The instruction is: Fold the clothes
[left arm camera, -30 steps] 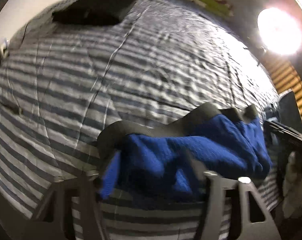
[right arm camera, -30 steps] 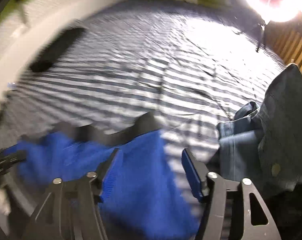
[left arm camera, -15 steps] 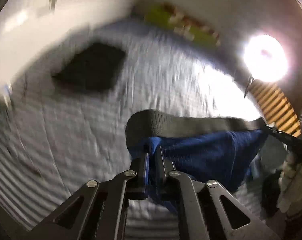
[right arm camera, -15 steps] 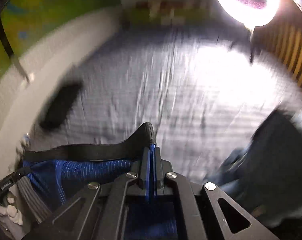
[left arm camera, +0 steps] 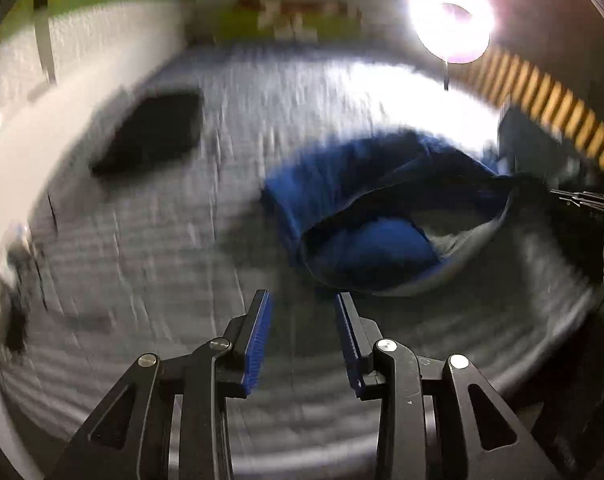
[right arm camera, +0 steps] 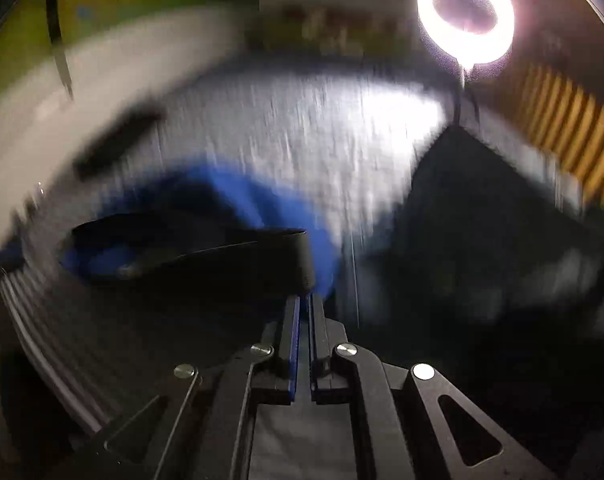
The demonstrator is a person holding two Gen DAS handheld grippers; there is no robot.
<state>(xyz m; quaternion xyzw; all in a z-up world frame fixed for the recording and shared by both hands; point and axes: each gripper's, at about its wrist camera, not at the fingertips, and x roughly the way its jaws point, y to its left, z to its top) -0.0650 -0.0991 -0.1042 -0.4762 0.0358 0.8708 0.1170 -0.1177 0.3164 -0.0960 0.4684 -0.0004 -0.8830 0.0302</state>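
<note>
Your left gripper (left arm camera: 302, 300) stands apart and empty; the right gripper (right arm camera: 303, 304) is clamped on the black waistband (right arm camera: 238, 256). The blue shorts (left arm camera: 341, 184) sag limp above the striped bedsheet (left arm camera: 162, 220), looking light and soft. Take the waistband's free end.

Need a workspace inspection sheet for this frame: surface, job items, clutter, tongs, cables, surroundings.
Surface: striped bedcover, motion-blurred.
Job's things: blue garment with a dark waistband, opening facing the left camera; dark folded item far left on the bedcover; dark clothes at right.
Clutter: small things at the left edge, too blurred to name.
Tongs: left tongs open, holding nothing, short of the garment; right tongs shut on the waistband.
Cables: dark strap or cable hanging on the wall; cannot tell which.
Surroundings: ring light lit, white and green wall, slatted panel at right.
</note>
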